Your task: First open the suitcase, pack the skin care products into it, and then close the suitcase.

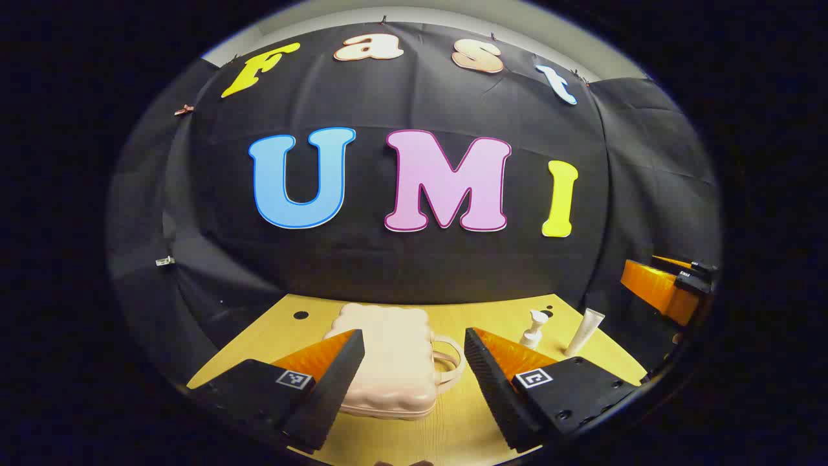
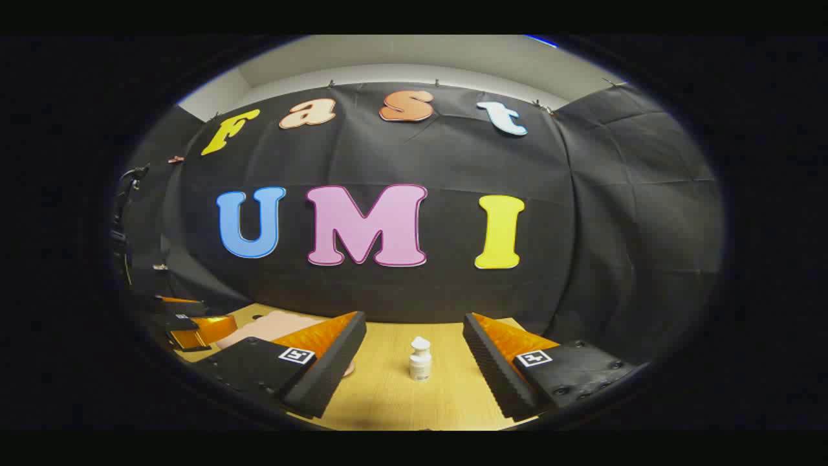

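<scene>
The left tongs (image 1: 414, 362) hang open above the table (image 1: 453, 427), gripping nothing. The closed pale pink suitcase (image 1: 388, 362) lies flat just ahead between their fingers, handle toward the right finger. A small pump bottle (image 1: 534, 329) and a white tube (image 1: 585, 331) stand beyond that finger. The right tongs (image 2: 414, 353) also gape empty, the pump bottle (image 2: 420, 360) standing ahead between their fingers.
</scene>
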Demonstrator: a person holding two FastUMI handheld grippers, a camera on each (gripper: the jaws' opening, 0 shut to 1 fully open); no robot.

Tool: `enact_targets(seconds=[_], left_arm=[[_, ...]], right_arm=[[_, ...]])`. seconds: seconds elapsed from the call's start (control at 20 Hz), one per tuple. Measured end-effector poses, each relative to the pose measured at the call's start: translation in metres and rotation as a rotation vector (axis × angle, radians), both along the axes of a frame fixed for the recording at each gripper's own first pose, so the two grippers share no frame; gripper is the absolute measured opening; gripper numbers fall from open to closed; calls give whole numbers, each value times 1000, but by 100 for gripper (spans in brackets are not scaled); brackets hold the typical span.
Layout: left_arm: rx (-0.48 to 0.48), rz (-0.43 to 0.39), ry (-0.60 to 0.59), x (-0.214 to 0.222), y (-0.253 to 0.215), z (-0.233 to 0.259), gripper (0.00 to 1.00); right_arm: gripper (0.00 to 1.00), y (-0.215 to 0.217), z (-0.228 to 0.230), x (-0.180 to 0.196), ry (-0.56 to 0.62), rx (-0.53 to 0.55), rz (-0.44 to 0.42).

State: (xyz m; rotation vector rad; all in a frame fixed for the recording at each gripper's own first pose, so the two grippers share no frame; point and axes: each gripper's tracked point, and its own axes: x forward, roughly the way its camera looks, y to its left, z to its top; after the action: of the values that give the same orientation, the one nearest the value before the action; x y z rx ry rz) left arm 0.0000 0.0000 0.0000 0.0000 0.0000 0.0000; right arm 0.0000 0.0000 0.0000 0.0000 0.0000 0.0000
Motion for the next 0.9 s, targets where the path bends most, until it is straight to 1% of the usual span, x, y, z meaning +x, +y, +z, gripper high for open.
enact_targets(seconds=[0.3, 0.35, 0.4, 0.45, 0.65, 0.7, 0.8, 0.9], left_arm=[[10, -6, 3, 4, -7, 1, 98], [13, -7, -3, 4, -8, 2, 98], [18, -4, -7, 5, -7, 2, 98], [21, -1, -6, 6, -7, 2, 98], [16, -3, 4, 6, -7, -1, 98], [13, -1, 8, 7, -7, -3, 98], [7, -1, 13, 7, -7, -5, 98], [3, -11, 25, 13, -10, -8, 98]], right_arm=[[96, -2, -1, 0, 4, -14, -7], [99, -5, 0, 0, 1, -19, -14], [97, -7, 2, -1, -6, -19, -25], [95, -9, 3, -2, -8, -12, -31], [98, -15, -1, -3, 3, 2, -41], [96, -18, -2, -2, 5, 10, -46], [98, -20, -3, -3, 10, 20, -51], [95, -24, -4, -3, 12, 17, -57]])
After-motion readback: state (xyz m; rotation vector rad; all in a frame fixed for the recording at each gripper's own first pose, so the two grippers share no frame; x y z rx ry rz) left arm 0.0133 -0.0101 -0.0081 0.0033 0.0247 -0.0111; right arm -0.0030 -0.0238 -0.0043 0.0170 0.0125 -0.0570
